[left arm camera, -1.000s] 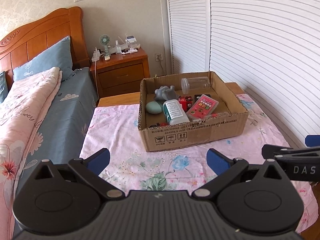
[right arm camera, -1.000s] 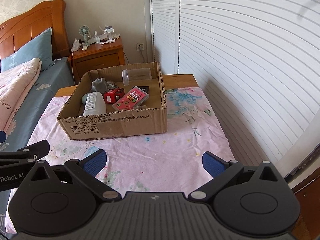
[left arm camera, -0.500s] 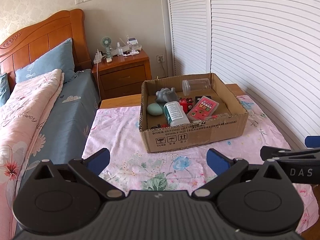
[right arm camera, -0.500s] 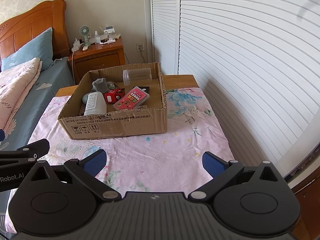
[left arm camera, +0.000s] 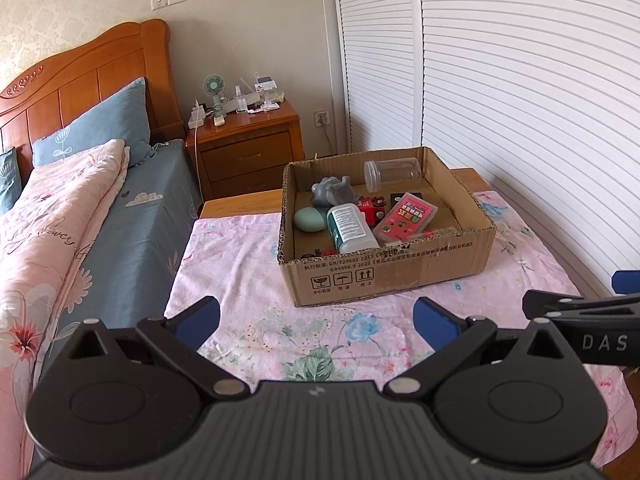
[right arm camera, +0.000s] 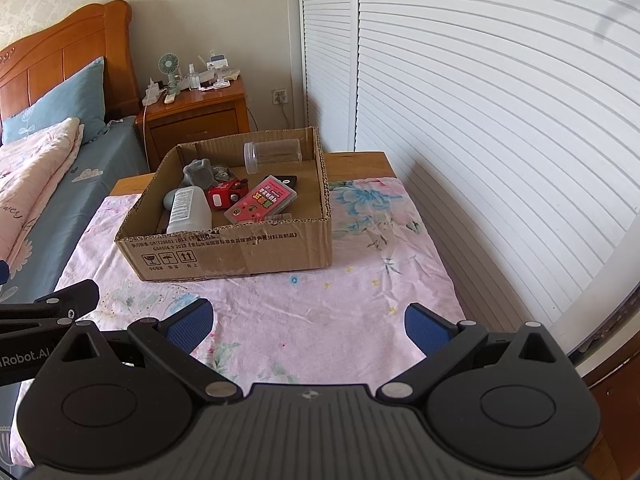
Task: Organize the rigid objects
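Box (left arm camera: 384,276) of rigid items on pink cloth (left arm camera: 240,264), far of both grippers. Teal egg (left arm camera: 309,218) clear in left view only. Left gripper (left arm camera: 316,318), right gripper (right arm camera: 306,322): spread wide, empty.

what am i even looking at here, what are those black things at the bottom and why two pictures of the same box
Those black things are two hand-held grippers, one in each of a person's hands, each carrying a wide-angle camera looking along its two blue-tipped fingers. One picture comes from the left gripper, the other from the right gripper. Both are open and hold nothing. Ahead, on a table under a pink floral cloth, sits a cardboard box. Inside it lie a white bottle, a clear jar on its side, a red toy, a pink case and a grey figure.
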